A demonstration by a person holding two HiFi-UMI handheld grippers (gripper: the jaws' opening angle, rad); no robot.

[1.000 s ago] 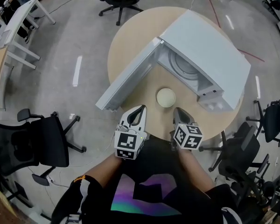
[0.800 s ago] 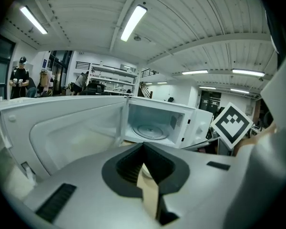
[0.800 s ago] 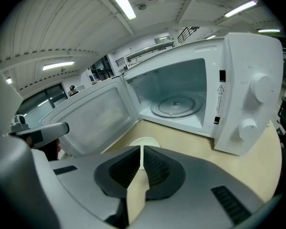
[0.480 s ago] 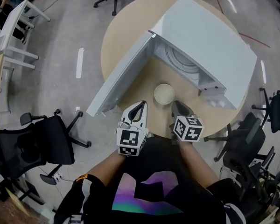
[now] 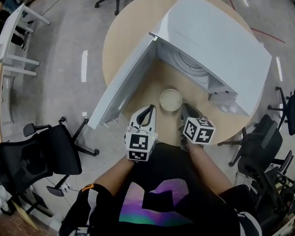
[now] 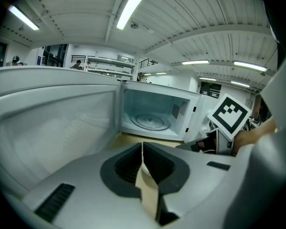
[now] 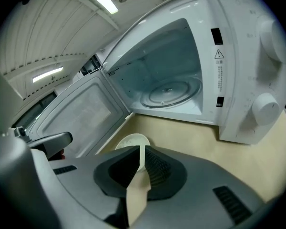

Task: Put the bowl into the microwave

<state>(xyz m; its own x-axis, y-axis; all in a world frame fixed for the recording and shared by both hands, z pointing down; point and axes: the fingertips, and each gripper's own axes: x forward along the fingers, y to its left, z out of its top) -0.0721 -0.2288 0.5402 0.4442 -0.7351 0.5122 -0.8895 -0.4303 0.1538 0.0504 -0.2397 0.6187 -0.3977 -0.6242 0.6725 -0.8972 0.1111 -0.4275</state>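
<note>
The bowl (image 5: 170, 100) sits empty and upright on the counter (image 5: 127, 36), right in front of the microwave (image 5: 221, 38), in the wedge between the open cavity and the door (image 5: 119, 91), which is swung wide to the left. It is not yet inside and nothing touches it. Just short of it on the near side are both tools. The left tool (image 5: 148, 112) is a little to its left and the right tool (image 5: 186, 109) a little to its right, and each points toward the oven. In both gripper views the jaws meet at their tips with nothing between them, so both tools are closed and empty. From the right tool's view the bowl lies just beyond the jaw tips, slightly left of their line, with the glass turntable (image 7: 170, 90) in plain sight behind it. I judge the step in hand to be the reach for the bowl, with the door already out of the way. The next move calls for one tool, most likely the right, to part its jaws. It would then slip one jaw inside the rim and one outside and close firmly. After that it would lift the bowl level and carry it straight ahead onto the turntable, clear of the door and the cavity's lip.
</note>
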